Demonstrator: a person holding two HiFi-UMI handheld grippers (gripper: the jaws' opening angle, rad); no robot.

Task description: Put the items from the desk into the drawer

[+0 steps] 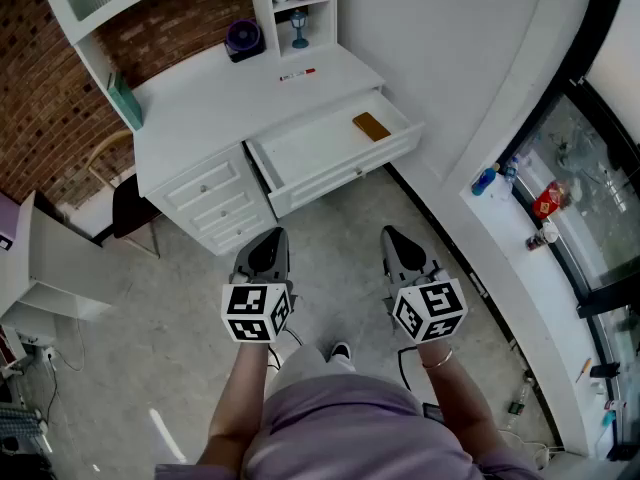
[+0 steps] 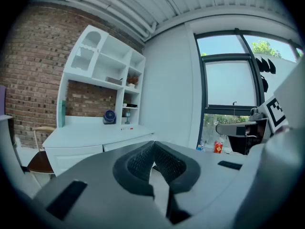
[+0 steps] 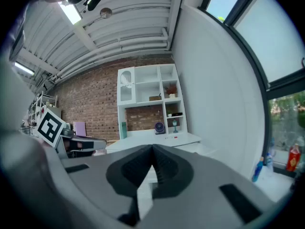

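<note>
While both grippers hang level over the gray floor (image 1: 180, 348) on the near side of the desk (image 1: 220, 103), nothing stands between them and it. The left gripper (image 1: 268, 236) has its fingers (image 2: 140, 161) pressed together on nothing, and the right gripper (image 1: 392, 233) likewise shows its fingers (image 3: 164, 166) shut and empty.

One drawer (image 1: 340, 180) stands pulled out toward the near right, its front edge nearest the right gripper and its right corner close to the white wall (image 1: 440, 58). One brown block (image 1: 371, 126) lies inside it at the far right; the other part of its bottom is bare. Left of it, three small drawers (image 1: 215, 203) sit shut in a stack.

Three things lie on the desk: one dark round fan (image 1: 244, 40) at the far edge, one teal book (image 1: 125, 101) upright at the far left, and one thin white-and-red stick (image 1: 297, 74) right of the fan, too small to tell more. A white shelf unit (image 1: 262, 8) rises at the back, with one blue goblet (image 1: 298, 28) in a lower right compartment.

One chair (image 1: 128, 206) is tucked in at the desk's left end. Well apart to the right, a window sill (image 1: 520, 258) carries a blue bottle (image 1: 485, 180) and a red can (image 1: 547, 201).
</note>
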